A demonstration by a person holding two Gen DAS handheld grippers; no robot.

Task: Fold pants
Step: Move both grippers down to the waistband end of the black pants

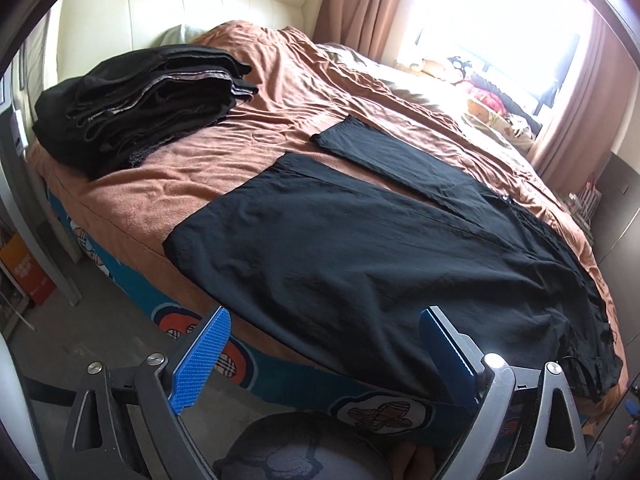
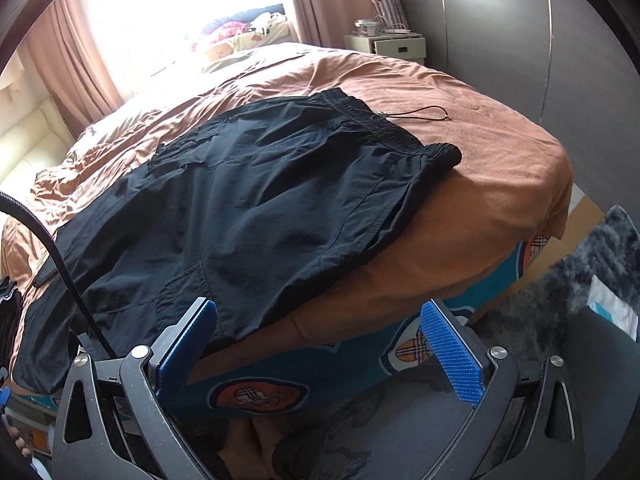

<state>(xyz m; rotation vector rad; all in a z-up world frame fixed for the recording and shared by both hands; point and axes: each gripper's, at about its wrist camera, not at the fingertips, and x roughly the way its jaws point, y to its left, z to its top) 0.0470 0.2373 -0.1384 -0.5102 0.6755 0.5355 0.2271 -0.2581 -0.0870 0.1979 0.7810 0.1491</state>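
Observation:
Black pants (image 1: 360, 248) lie spread flat on the brown bedspread (image 1: 248, 136), legs pointing away towards the headboard, one leg apart at the far side. In the right wrist view the pants (image 2: 248, 200) show their elastic waistband (image 2: 400, 132) with a drawstring loop (image 2: 424, 114) near the bed's corner. My left gripper (image 1: 324, 328) is open and empty, held over the bed's near edge by the near leg. My right gripper (image 2: 320, 320) is open and empty, just off the bed's edge below the hip part.
A stack of folded dark clothes (image 1: 136, 96) sits at the far left by the cream headboard (image 1: 180, 4). Soft toys (image 1: 480, 96) lie by the bright window. A nightstand (image 2: 392, 46) stands beyond the bed beside a dark wardrobe (image 2: 520, 40). A grey rug (image 2: 580, 264) covers the floor.

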